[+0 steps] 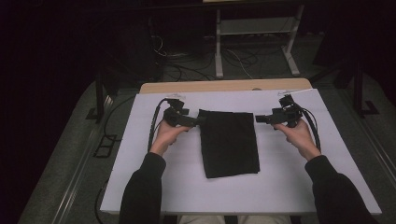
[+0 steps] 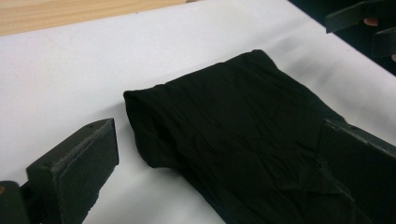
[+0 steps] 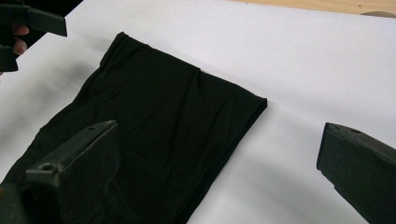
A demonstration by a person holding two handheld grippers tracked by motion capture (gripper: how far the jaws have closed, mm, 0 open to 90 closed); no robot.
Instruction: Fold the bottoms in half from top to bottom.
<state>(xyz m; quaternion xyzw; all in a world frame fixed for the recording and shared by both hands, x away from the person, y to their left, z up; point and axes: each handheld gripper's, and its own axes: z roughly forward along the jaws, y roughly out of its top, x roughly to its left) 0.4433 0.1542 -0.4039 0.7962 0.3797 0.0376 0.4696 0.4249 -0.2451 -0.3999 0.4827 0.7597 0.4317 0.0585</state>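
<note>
Right now both my grippers are released, jaws spread wide with nothing pinched. The left gripper (image 1: 198,121) sits at the near-left top corner of the folded black cloth (image 1: 229,142), and the right gripper (image 1: 258,119) hangs just off the opposite top corner, tips facing each other across the fabric. In the left gripper view the cloth (image 2: 233,135) lies just ahead of and between the jaws. I judge it light, limp and thin, several layers thick, likely to sag and unfold if lifted by one ply. I'd take the folded corners, pinching all layers. Outward, the white table cover (image 1: 154,186) offers bare room on every side; its edges are well apart.
</note>
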